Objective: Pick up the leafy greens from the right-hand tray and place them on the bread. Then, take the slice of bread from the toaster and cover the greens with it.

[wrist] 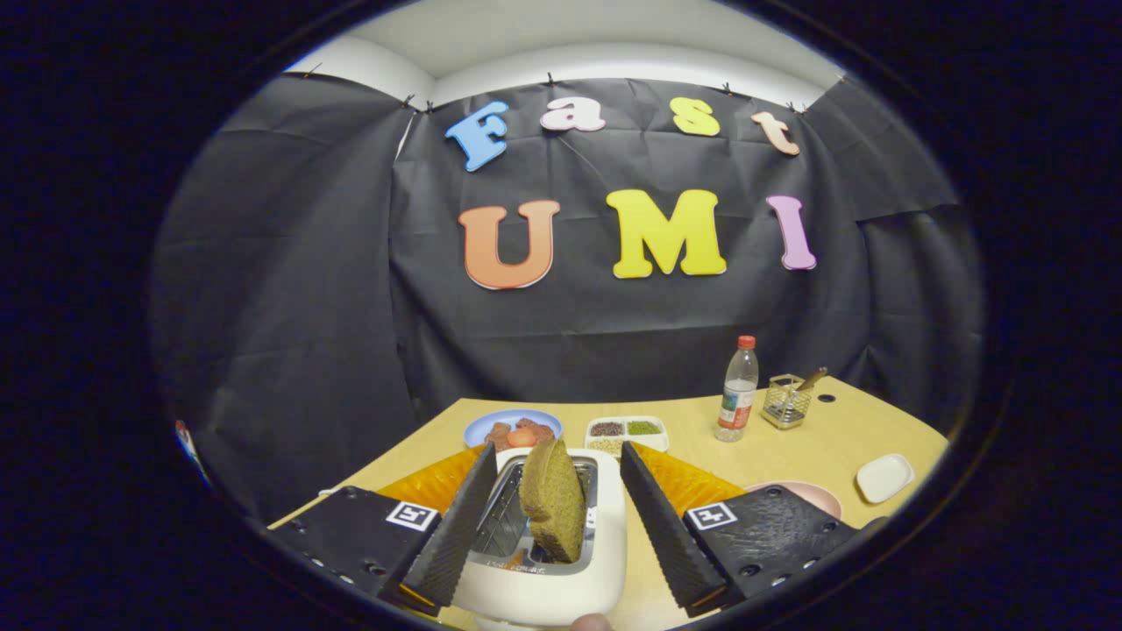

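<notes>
A white toaster [548, 583] stands on the wooden table right under my gripper [557, 449]. A brown slice of bread [554, 504] sticks up out of its slot, leaning a little. The gripper is open, one finger on each side of the slice, with a gap between both fingers and the bread. An orange tray [688, 484] lies just behind the toaster, partly hidden by the fingers.
Beyond the toaster sit a blue plate [491, 422] with food and a white divided dish [625, 429] of beans. A clear bottle [738, 390] and a wire holder [786, 401] stand farther right. A pink plate [802, 495] and a small white dish [884, 478] lie near the table's right edge.
</notes>
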`<state>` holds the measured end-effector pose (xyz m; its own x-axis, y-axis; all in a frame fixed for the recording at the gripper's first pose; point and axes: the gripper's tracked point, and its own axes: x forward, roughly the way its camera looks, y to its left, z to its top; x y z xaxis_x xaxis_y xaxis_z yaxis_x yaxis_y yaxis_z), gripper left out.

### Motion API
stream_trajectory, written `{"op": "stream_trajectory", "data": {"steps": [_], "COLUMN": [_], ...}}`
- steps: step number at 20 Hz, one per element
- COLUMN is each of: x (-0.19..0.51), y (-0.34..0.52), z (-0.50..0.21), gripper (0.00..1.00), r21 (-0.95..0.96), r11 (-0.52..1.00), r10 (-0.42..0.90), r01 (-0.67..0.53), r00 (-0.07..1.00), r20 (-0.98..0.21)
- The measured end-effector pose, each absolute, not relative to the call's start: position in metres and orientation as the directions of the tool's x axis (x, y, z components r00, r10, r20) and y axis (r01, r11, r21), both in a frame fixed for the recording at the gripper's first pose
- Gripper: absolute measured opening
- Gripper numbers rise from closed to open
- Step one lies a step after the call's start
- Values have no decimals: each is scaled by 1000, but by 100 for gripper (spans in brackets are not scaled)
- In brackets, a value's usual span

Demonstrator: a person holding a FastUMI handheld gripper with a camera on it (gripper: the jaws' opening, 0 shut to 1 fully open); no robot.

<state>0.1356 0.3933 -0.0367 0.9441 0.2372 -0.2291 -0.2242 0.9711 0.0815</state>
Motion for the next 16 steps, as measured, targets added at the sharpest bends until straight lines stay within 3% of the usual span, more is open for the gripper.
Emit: {"op": "stream_trajectory", "data": {"steps": [2, 7, 8, 10, 11, 13, 16], "x": [138, 144, 147, 150, 152, 152, 151], "y": [401, 406, 402, 400, 397, 394, 387], "z": [-51, -73, -74, -73, -71, -58, -33], "gripper": [84, 53, 53, 22, 26, 13, 4], "r21": [98, 115, 110, 109, 123, 176, 206], "r11": [969, 966, 972, 972, 971, 961, 953], "r10": [247, 257, 236, 234, 235, 260, 270], "r01": [-228, -231, -210, -208, -203, -212, -221], "r00": [927, 892, 895, 894, 899, 909, 930], "r20": [-282, -371, -379, -382, -370, -326, -250]}}
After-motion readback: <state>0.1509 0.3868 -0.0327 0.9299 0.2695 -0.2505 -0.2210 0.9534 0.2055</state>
